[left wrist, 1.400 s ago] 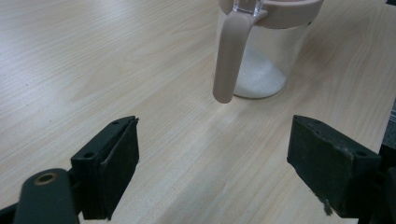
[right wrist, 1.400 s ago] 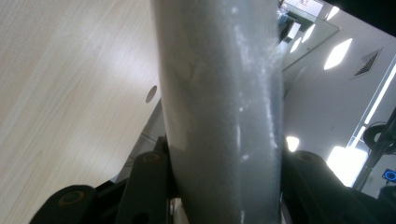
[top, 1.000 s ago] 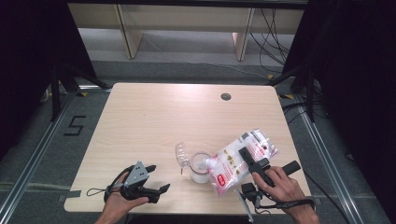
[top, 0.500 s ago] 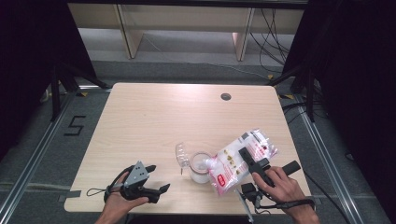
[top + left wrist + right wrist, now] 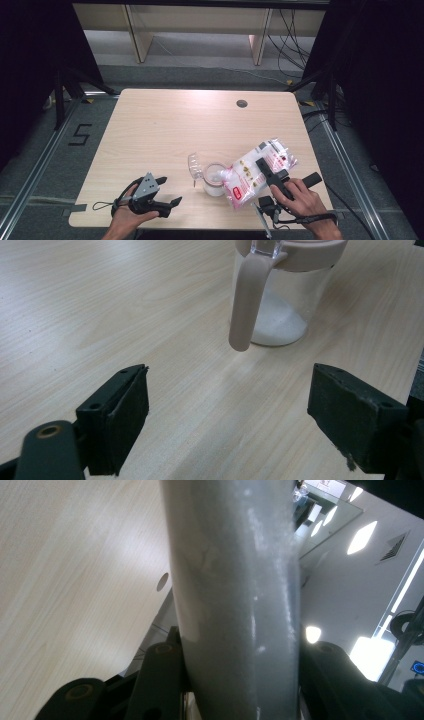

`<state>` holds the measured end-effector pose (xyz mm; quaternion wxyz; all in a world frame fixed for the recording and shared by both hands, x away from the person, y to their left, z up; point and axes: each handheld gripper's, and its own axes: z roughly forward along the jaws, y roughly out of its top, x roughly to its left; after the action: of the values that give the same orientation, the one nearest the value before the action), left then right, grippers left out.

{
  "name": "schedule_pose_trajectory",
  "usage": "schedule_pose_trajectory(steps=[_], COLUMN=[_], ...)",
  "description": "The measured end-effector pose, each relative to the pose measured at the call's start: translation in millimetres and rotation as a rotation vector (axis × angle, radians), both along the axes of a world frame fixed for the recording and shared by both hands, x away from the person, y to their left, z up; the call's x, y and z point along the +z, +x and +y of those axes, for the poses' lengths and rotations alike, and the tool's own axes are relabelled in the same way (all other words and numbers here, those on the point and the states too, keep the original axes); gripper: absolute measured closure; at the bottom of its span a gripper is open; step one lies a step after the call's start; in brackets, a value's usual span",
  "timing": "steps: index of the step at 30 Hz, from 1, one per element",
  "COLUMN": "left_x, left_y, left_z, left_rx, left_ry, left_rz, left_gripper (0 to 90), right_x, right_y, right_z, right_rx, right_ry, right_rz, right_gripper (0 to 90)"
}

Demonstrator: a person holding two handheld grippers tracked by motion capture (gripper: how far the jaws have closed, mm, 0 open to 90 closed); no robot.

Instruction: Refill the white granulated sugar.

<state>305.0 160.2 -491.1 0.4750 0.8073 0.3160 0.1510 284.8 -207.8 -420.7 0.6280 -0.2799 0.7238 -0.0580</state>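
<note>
Jar (image 5: 214,179) on table (image 5: 165,130), bag (image 5: 252,170) tilted over it (from right)

Jar (image 5: 280,295) top cut off; bag (image 5: 255,172) hides its rim.

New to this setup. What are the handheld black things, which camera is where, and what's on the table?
No robot arm here: a person holds a two-jaw gripper in each hand. The high view looks down on the wooden table. Each gripper view comes from a camera riding on that gripper. The left gripper rests open near the table's front edge, facing a clear jar with a beige handle and white powder at its bottom. The right gripper is shut on a plastic bag of white powder, tilted with its low end over the jar's mouth.
</note>
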Motion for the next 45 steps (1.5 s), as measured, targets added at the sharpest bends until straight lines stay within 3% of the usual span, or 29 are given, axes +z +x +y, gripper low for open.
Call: schedule_pose_trajectory(steps=[1,2,8,10,13,15,28,29,31,40,45], left_x=[-0.2,0.2,-0.2,0.0,-0.6,-0.7,-0.5,-0.8,-0.8,-0.2,-0.3], left_y=[-0.4,-0.6,-0.2,-0.4,-0.2,-0.1,-0.4,-0.2,0.0,0.8,1.0], left_z=[-0.5,-0.3,-0.4,-0.4,-0.8,-0.8,-0.6,-0.7,-0.3,0.3,0.4], left_rx=[0.002,0.001,0.002,0.003,0.002,0.002,0.002,0.001,0.002,-0.011,-0.012], left_ry=[-0.005,-0.003,-0.008,-0.009,-0.014,-0.014,-0.006,-0.013,-0.007,0.006,0.016], left_rz=[0.004,0.004,0.002,0.002,-0.001,-0.001,-0.005,-0.005,-0.005,-0.020,-0.021], left_gripper=[16.3,16.3,16.3,16.3,16.2,16.2,16.3,16.3,16.2,16.3,16.3], right_x=[0.8,-0.6,-0.5,-2.2,1.1,-1.3,-1.3,0.6,-1.0,-1.8,0.9], right_y=[0.8,-0.2,0.4,-0.6,1.4,-0.2,0.0,1.0,0.9,0.2,0.1], right_z=[0.8,-0.5,-0.2,-0.5,0.9,0.1,0.0,0.5,-0.6,-1.0,0.8], right_rx=[0.014,-0.002,0.001,-0.017,0.019,-0.008,-0.003,0.014,0.007,0.000,0.016], right_ry=[-0.015,0.004,0.003,0.033,-0.019,0.024,0.018,-0.015,0.006,0.015,-0.011], right_rz=[0.000,0.002,0.003,0.012,0.002,0.012,0.012,0.002,0.007,0.010,0.003], right_gripper=[65.3,65.4,65.6,65.7,65.8,65.8,66.3,66.3,66.3,66.6,66.7])
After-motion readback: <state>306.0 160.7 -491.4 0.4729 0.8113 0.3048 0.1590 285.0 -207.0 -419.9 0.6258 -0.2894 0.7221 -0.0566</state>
